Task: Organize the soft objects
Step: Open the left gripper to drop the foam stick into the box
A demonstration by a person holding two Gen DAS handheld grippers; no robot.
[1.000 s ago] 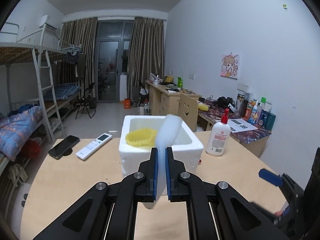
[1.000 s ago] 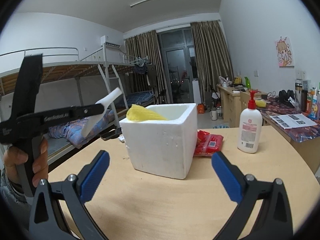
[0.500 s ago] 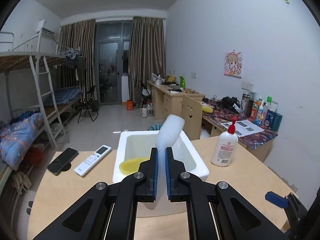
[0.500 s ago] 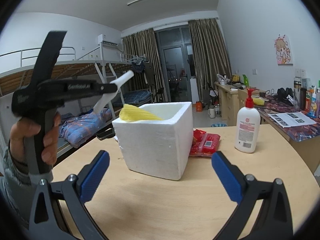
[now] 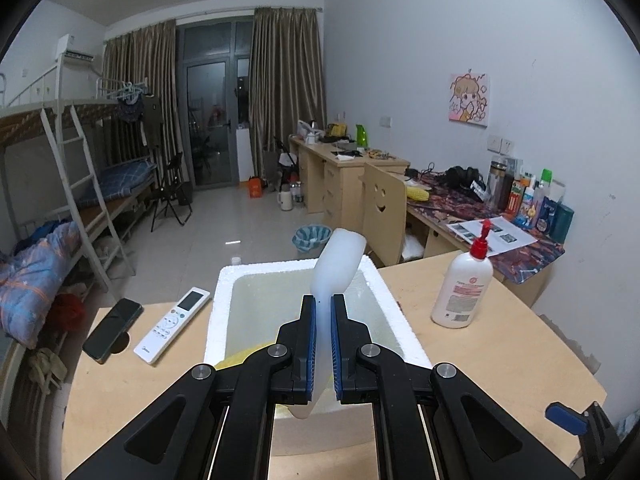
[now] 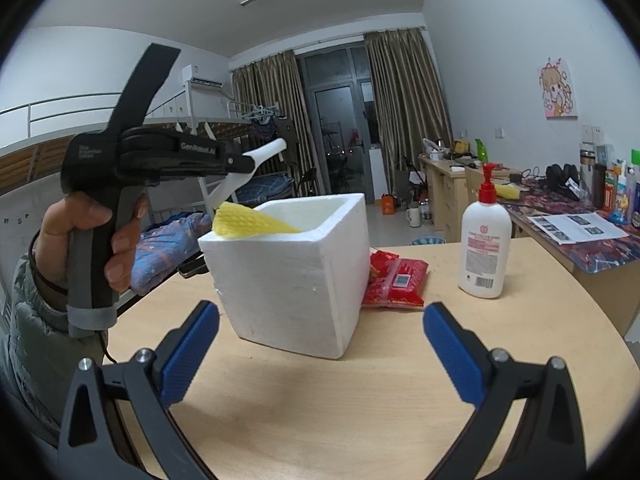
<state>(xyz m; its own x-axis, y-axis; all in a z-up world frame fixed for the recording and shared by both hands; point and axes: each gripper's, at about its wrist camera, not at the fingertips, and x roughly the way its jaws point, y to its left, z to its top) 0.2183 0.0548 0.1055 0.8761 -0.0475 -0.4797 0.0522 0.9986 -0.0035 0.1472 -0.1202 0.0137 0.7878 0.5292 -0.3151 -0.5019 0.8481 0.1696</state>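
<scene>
Overhead, left gripper (tilted down) pinches white foam strip — above box.

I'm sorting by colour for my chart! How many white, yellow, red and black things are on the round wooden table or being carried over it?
White: 4 — foam box, lotion bottle, remote, white foam piece in the left gripper
Yellow: 1 — yellow sponge in the box
Red: 1 — red packet
Black: 1 — phone
Total: 7
</scene>
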